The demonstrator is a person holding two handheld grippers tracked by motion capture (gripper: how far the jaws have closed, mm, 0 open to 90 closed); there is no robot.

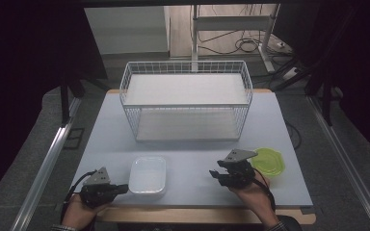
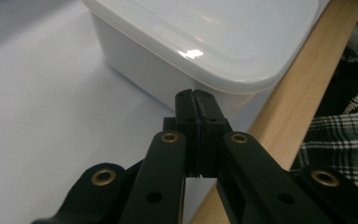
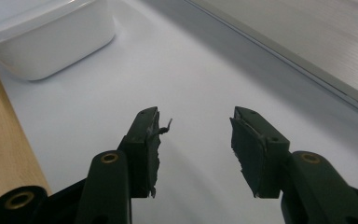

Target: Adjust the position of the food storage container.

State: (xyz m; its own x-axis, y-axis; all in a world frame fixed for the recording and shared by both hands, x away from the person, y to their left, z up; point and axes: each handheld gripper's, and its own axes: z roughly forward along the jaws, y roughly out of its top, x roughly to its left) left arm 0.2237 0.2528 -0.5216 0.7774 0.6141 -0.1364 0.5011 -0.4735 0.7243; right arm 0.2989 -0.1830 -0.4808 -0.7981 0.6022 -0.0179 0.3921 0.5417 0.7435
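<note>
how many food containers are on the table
1. A white container sits near the table's front edge, just right of the left gripper. The green lid behind the right gripper lies separately. The wire basket looks empty.

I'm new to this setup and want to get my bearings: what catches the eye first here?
The big white wire basket stands at the far middle of the pale table. Nearer, a white lidded container sits by the front edge, the shut left gripper just to its left. A bright green lid lies at the right, beside the open right gripper.
</note>
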